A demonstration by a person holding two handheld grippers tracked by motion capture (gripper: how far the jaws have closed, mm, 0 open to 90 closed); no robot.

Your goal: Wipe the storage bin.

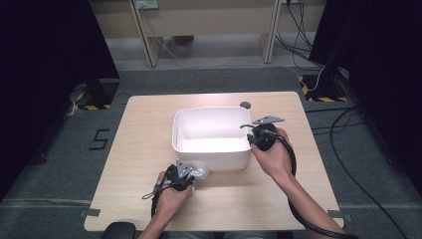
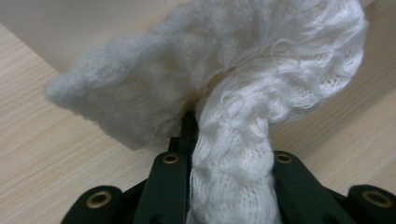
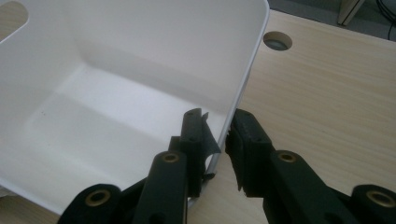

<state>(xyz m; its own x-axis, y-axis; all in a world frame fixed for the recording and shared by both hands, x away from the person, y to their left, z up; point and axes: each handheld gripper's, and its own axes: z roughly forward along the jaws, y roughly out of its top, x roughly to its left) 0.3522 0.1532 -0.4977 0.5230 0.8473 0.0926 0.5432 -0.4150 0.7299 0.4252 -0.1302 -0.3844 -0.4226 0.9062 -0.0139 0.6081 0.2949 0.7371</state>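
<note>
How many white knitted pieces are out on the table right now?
1: the white knitted piece is clamped in the left gripper, on the table just in front of the white bin. The bin itself looks empty; more could lie hidden behind its walls.

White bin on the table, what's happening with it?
A person works two handheld grippers. The right gripper is clamped on the right wall of the empty white bin, steadying it. The left gripper is shut on a white knitted cloth just in front of the bin, on the table. The cloth is not in the bin yet.
</note>
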